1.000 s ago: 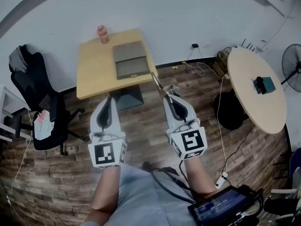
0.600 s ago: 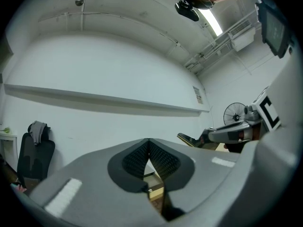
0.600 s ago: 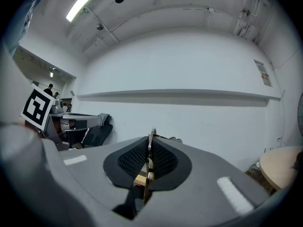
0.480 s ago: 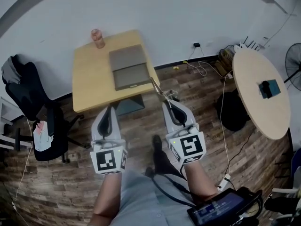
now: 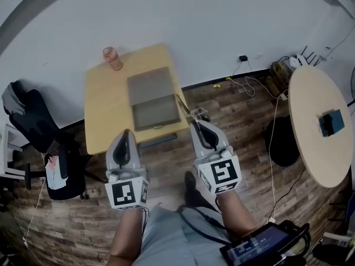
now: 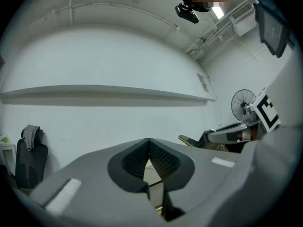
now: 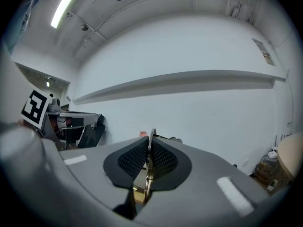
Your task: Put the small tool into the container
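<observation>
A flat grey container [image 5: 152, 98] lies on the right half of a light wooden table [image 5: 105, 112]. My right gripper [image 5: 195, 124] is shut on a thin metal tool [image 5: 184, 106], whose tip sticks out ahead over the table's right edge, beside the container. In the right gripper view the tool [image 7: 152, 135] stands as a narrow blade clamped between the pads. My left gripper [image 5: 126, 133] is level with the table's near edge, its pads closed together with nothing between them [image 6: 148, 141].
A pink bottle [image 5: 112, 58] stands at the table's far left corner. A black office chair [image 5: 33, 121] is to the left. A round table [image 5: 316, 121] with a blue object [image 5: 331, 122] is at the right, with cables along the wall. Wood floor below.
Both grippers have moved forward toward the wooden table, which now sits closer under them. The tool's tip has stayed at the table's right edge. The right gripper still holds the tool.
</observation>
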`<move>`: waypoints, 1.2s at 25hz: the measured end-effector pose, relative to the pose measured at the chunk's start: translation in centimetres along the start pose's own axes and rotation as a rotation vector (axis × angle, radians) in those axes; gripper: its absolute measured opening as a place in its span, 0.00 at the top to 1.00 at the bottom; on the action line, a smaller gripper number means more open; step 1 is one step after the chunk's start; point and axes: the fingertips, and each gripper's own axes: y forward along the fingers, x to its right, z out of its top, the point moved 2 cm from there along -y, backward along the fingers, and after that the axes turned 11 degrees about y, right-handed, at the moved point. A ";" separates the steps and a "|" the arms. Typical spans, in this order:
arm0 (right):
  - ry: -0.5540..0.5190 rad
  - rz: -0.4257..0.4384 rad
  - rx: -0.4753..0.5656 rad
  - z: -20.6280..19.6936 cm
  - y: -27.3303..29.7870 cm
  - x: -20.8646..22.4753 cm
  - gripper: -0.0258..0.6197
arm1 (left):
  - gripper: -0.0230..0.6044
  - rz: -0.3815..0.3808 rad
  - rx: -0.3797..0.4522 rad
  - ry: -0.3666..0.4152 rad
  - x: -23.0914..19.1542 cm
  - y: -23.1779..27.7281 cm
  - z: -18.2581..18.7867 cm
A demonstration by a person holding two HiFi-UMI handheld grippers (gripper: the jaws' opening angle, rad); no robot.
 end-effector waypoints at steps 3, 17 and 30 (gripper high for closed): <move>-0.003 0.031 0.025 2.0 2.7 1.8 0.94 | 0.95 0.032 0.011 0.021 -0.6 2.9 1.1; -0.038 0.154 0.031 5.0 12.6 2.4 0.94 | 0.95 0.169 0.029 0.051 -6.2 8.4 1.8; -0.055 0.158 -0.082 1.2 17.5 1.0 0.94 | 0.95 0.147 0.010 -0.006 -9.6 11.1 -2.0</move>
